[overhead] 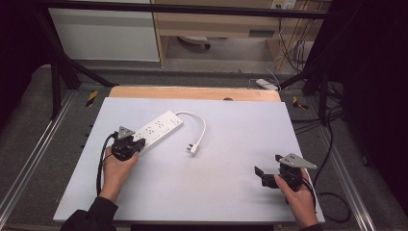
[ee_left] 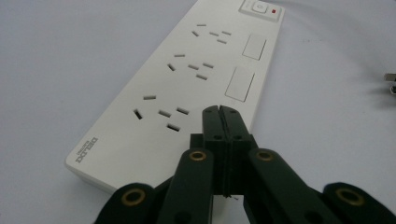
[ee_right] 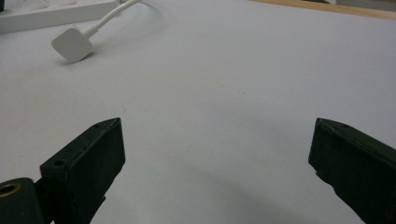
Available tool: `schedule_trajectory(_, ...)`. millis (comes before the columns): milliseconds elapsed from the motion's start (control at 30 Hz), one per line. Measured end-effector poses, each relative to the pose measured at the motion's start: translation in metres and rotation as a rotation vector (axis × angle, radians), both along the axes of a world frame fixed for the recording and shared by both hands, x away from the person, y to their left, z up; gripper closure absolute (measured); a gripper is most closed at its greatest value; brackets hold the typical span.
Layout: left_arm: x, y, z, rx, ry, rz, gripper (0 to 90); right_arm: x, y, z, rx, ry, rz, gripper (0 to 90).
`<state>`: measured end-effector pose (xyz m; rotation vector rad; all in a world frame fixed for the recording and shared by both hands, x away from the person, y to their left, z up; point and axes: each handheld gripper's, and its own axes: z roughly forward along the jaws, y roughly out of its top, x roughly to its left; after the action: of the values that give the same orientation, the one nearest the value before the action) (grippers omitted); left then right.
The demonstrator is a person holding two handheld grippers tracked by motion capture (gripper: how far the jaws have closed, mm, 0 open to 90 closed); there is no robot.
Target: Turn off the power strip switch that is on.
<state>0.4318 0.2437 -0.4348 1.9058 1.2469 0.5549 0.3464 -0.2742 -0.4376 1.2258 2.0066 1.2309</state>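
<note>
Lying on a pale grey tabletop (overhead: 231, 183), a white power strip (overhead: 156, 128) runs diagonally at left of centre, its short white cord (overhead: 201, 126) curling to a white plug (overhead: 193, 148) resting just beside it. The left claw (overhead: 139, 142), held in a person's left hand (overhead: 117, 166), has its jaws pressed together with nothing between them, the tips over the strip's near end, beside the nearest socket; whether they touch the casing cannot be told. The right claw (overhead: 260, 173), in the right hand (overhead: 298, 195), is spread wide and empty near the tabletop's right front, well apart from strip and plug. The strip looks like rigid, smooth plastic, light enough to slide if pushed; gripping across its narrow sides seems surest. The cord looks flexible, the plug small and hard.
</note>
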Motion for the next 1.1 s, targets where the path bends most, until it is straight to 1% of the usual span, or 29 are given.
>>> schedule_trajectory(800,-0.0002,0.0008,-0.0018,-0.030,-0.001,0.001,90.0,0.0002,-0.0001,-0.0002,-0.002,0.001,0.001,4.1)
schedule_trajectory(1100,-0.0004,0.0010,-0.0020,-0.030,-0.002,0.002,90.0,0.0001,-0.0001,-0.0002,-0.001,0.002,0.000,4.1)
